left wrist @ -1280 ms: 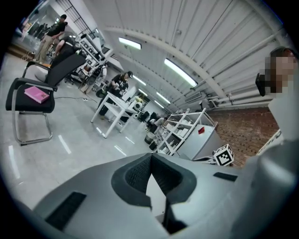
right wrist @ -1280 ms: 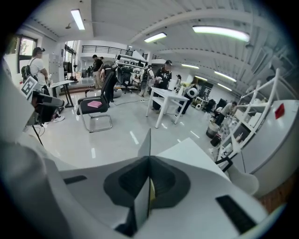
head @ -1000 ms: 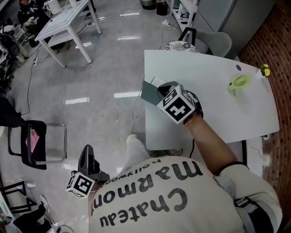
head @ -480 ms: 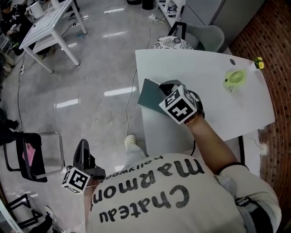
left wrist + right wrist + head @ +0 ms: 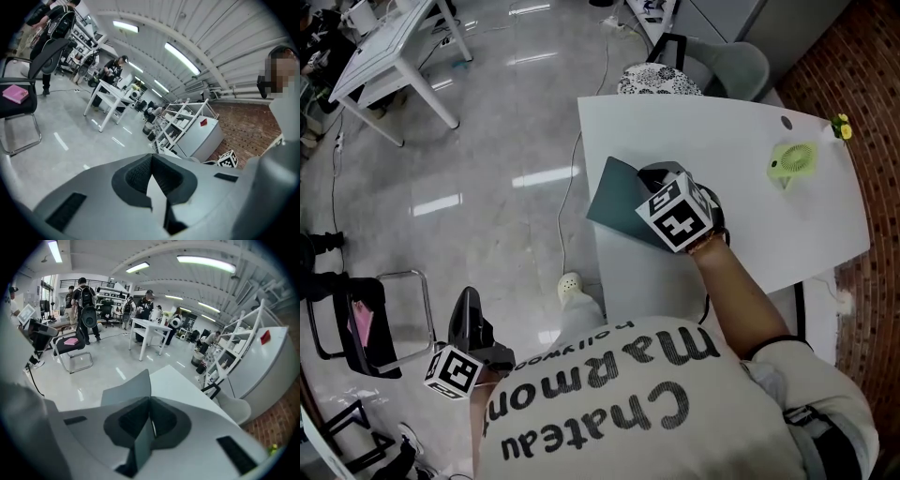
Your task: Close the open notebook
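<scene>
The notebook [image 5: 617, 200] has a dark grey-green cover and sits at the left edge of the white table [image 5: 731, 131], jutting out past it. My right gripper [image 5: 652, 180] is shut on the cover, which shows as a grey sheet [image 5: 127, 392] rising between the jaws in the right gripper view [image 5: 150, 404]. The inner pages are hidden under the gripper and its marker cube. My left gripper [image 5: 467, 302] hangs low beside the person's left side, over the floor and far from the table. Its jaws [image 5: 151, 158] are shut with nothing between them.
A small green fan [image 5: 794, 161] stands near the table's far right. A grey chair [image 5: 717, 61] is behind the table. On the floor to the left stand a black chair holding a pink item [image 5: 364, 323] and a white table [image 5: 389, 52].
The right gripper has shifted a little with the cover, which now looks wider and flatter and reaches further over the table's left edge. The left gripper has drifted slightly lower in the head view.
</scene>
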`<state>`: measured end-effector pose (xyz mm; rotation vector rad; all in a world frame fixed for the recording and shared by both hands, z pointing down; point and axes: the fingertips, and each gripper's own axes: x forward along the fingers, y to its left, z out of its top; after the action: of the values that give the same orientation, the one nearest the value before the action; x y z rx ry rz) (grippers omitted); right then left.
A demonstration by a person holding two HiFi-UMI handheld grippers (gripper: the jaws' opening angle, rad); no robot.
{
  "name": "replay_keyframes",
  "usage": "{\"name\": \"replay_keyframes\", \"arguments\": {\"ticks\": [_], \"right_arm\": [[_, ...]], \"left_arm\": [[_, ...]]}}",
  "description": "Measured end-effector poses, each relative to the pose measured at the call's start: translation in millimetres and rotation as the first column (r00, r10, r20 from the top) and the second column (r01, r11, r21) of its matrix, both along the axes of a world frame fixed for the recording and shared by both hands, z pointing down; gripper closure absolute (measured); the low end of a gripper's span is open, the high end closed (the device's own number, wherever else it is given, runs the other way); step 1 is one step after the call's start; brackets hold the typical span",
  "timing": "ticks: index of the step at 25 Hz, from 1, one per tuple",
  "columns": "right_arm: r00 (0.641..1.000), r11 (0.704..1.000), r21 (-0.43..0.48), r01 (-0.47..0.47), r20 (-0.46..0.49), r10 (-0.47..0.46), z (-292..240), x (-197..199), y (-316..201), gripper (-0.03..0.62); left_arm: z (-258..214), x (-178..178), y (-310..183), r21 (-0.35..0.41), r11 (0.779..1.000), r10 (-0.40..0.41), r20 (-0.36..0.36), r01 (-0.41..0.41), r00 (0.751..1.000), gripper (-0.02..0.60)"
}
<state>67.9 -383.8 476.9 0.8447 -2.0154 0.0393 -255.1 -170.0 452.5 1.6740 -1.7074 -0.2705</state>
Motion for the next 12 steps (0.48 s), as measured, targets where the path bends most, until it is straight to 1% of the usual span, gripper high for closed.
{"name": "replay_keyframes", "arguments": {"ticks": [6, 12], "right_arm": [[1.000, 1.000, -0.016, -0.021, -0.012, 0.021, 14, 7, -10, 0.579], [0.998, 0.999, -0.024, -0.042, -0.036, 0.041, 33, 9, -21, 0.577]], "left_arm": [[2, 0, -13, -0.015, 1.000, 0.023, 0.003, -0.023, 1.000, 0.580], [7, -9, -20, -0.024, 1.000, 0.015, 0.008, -0.015, 1.000, 0.580]]}}
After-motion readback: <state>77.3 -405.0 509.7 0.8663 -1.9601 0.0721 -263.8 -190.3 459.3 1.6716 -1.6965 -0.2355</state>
